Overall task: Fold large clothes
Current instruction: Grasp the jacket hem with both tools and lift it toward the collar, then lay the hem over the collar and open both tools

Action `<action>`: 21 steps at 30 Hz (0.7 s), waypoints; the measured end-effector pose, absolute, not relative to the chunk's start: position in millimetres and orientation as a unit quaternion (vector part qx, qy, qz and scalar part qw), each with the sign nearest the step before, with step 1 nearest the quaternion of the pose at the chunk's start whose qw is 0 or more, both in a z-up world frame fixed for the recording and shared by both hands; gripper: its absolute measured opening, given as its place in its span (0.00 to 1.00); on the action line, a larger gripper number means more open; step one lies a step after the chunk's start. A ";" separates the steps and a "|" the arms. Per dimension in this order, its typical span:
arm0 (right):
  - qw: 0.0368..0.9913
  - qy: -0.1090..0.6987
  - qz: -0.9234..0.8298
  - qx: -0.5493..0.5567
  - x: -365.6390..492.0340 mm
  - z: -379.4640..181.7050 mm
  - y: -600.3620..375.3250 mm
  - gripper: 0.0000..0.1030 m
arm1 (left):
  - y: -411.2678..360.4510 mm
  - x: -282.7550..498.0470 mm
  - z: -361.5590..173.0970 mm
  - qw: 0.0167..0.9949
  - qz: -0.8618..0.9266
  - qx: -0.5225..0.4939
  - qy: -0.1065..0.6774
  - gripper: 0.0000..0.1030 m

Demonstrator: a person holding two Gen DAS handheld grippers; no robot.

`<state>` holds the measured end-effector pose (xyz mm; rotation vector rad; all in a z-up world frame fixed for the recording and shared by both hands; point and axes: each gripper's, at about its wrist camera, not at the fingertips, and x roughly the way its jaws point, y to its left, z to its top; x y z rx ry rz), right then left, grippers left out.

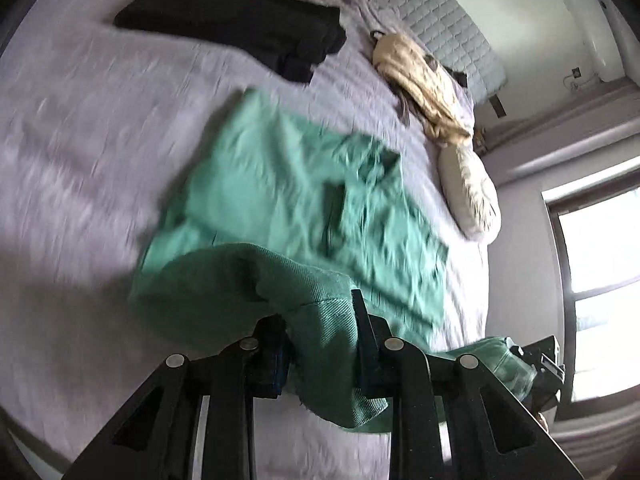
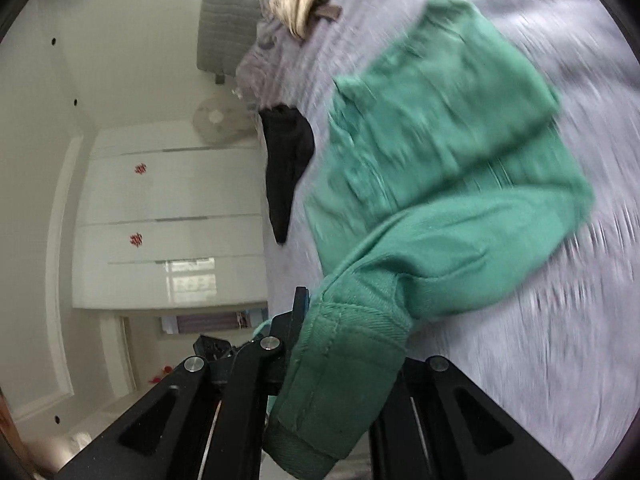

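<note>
Green trousers [image 1: 288, 204] lie partly spread on the grey bed sheet [image 1: 80, 152]. My left gripper [image 1: 320, 320] is shut on one edge of the green cloth and holds it above the bed. My right gripper [image 2: 344, 320] is shut on the thick hemmed waistband of the same trousers [image 2: 440, 152]; the cloth drapes over the fingers and hides the tips. The right gripper's body shows at the right edge of the left wrist view [image 1: 544, 364], with green cloth stretched across to it. Both views are motion-blurred.
A folded black garment [image 1: 240, 20] lies on the far part of the bed, also in the right wrist view [image 2: 286, 160]. A tan garment [image 1: 420, 80] and a pale pillow [image 1: 472, 196] lie by the quilted headboard [image 1: 440, 8]. A window [image 1: 596, 280] and white wardrobe [image 2: 168, 216] flank the bed.
</note>
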<state>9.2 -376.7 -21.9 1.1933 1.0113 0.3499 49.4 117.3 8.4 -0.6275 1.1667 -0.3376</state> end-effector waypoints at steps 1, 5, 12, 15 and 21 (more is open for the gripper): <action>0.699 0.449 0.152 0.536 19.9 -20.1 -380.0 0.08 | 116.7 62.9 7.5 0.778 -0.156 -0.291 0.535 0.26; 0.712 0.447 0.116 0.528 74.6 -26.9 -393.1 0.08 | 104.2 128.0 -0.6 0.787 -0.158 -0.267 0.533 0.26; 0.703 0.461 0.042 0.540 144.2 -73.2 -420.1 0.08 | 74.2 209.5 -51.1 0.777 -0.149 -0.221 0.571 0.27; 0.695 0.468 0.022 0.546 159.7 -94.3 -425.4 0.08 | 66.0 226.0 -70.4 0.769 -0.142 -0.195 0.592 0.27; 0.677 0.473 0.002 0.564 171.3 -109.9 -432.9 0.28 | 67.2 228.3 -59.4 0.785 -0.119 -0.159 0.586 0.62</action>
